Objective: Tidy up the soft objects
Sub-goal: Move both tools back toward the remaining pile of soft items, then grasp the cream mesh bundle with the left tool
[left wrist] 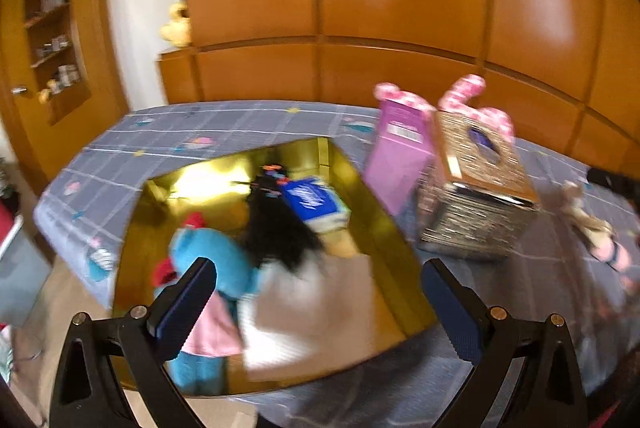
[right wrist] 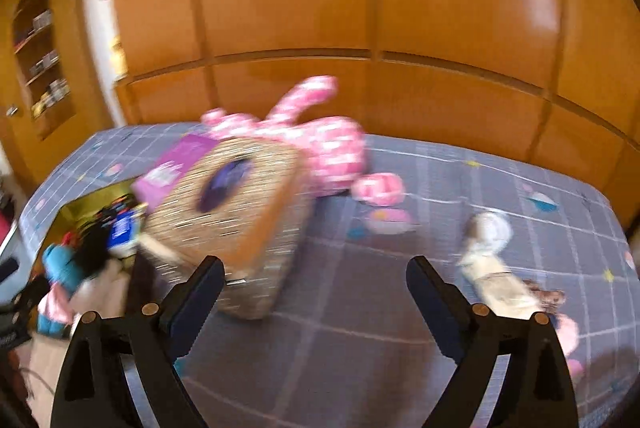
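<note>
bed: we work over a grey plaid bedspread [right wrist: 320, 328] with wooden wardrobe panels [right wrist: 440, 7] behind it
gold box: open gold-lined box [left wrist: 384, 228] sits on the left part of the bed, already holding a blue plush [left wrist: 216, 260], a black-haired doll [left wrist: 280, 228] and a blue pack [left wrist: 308, 199]
left gripper: our left gripper [left wrist: 320, 304] hovers above the near edge of the gold box, fingers spread wide, nothing between them
right gripper: our right gripper [right wrist: 316, 296] hangs over bare bedspread, fingers also wide apart and empty
loose soft things: a pink spotted plush [right wrist: 332, 147] lies at the far side behind the woven tissue box [right wrist: 240, 211]; a small beige doll [right wrist: 496, 268] lies on the sheet near our right side
key relation: the beige doll lies just right of and slightly ahead of the right finger [right wrist: 436, 304], its long axis running from far-left to near-right, slanted across the gripper's line of sight
nearer hand: we judge the right hand nearer to that doll; from the left wrist it shows only at the far right edge [left wrist: 592, 224]
next move, as we judge it: swing right and turn the wrist so the fingers close across the doll's narrow body, not along its length
obstacles: the tissue box and a purple carton [right wrist: 176, 163] stand between the loose toys and the gold box
blur: both views are smeared, so fine detail is uncertain
</note>
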A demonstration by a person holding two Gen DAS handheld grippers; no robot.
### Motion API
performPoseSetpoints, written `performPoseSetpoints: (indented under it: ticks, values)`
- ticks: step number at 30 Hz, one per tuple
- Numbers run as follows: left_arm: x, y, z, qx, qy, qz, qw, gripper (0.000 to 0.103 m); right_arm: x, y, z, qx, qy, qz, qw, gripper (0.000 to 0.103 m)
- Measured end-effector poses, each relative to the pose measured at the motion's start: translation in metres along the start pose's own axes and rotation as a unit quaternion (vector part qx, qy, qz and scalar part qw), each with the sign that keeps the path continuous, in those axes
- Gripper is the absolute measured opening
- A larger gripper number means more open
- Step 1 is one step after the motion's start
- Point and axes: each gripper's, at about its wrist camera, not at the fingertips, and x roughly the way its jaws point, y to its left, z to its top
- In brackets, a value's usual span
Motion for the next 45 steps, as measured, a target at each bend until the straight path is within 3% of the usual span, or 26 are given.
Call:
performPoseSetpoints:
  ticks: [5, 8, 12, 16, 18, 24, 35, 41, 45]
  values:
    - [0.0, -0.033, -0.009, 0.051, -0.001, -0.049, 0.9975, 0.103, -0.001, -0.081, 0.011, 0.067, -0.003, -0.066, 0.996, 0.094]
    - [0.001, -0.052, -0.013, 0.078, 0.006, -0.071, 0.9944, 0.103, -0.004, -0.137, 0.011, 0.13, -0.005, -0.107, 0.986, 0.094]
    - [0.004, -0.076, -0.015, 0.096, 0.022, -0.111, 0.9889, 0.103, -0.007, -0.218, -0.002, 0.24, -0.009, -0.167, 0.956, 0.094]
    - [0.007, -0.099, -0.015, 0.124, 0.037, -0.134, 0.9825, 0.103, -0.008, -0.26, -0.024, 0.295, -0.005, -0.194, 0.936, 0.094]
    - [0.009, -0.115, -0.015, 0.141, 0.043, -0.149, 0.9778, 0.103, -0.006, -0.277, -0.034, 0.34, 0.008, -0.182, 0.922, 0.094]
    - [0.014, -0.153, -0.013, 0.168, 0.056, -0.18, 0.9676, 0.103, -0.012, -0.288, -0.039, 0.384, -0.012, -0.159, 0.91, 0.094]
    - [0.035, -0.209, 0.002, 0.165, 0.098, -0.236, 0.9525, 0.101, -0.007, -0.301, -0.053, 0.432, -0.002, -0.127, 0.893, 0.094]
    - [0.048, -0.24, 0.017, 0.148, 0.113, -0.258, 0.9479, 0.096, 0.004, -0.301, -0.055, 0.436, 0.02, -0.103, 0.894, 0.094]
    - [0.062, -0.266, 0.024, 0.139, 0.143, -0.285, 0.9376, 0.079, 0.007, -0.298, -0.055, 0.433, 0.026, -0.093, 0.896, 0.094]
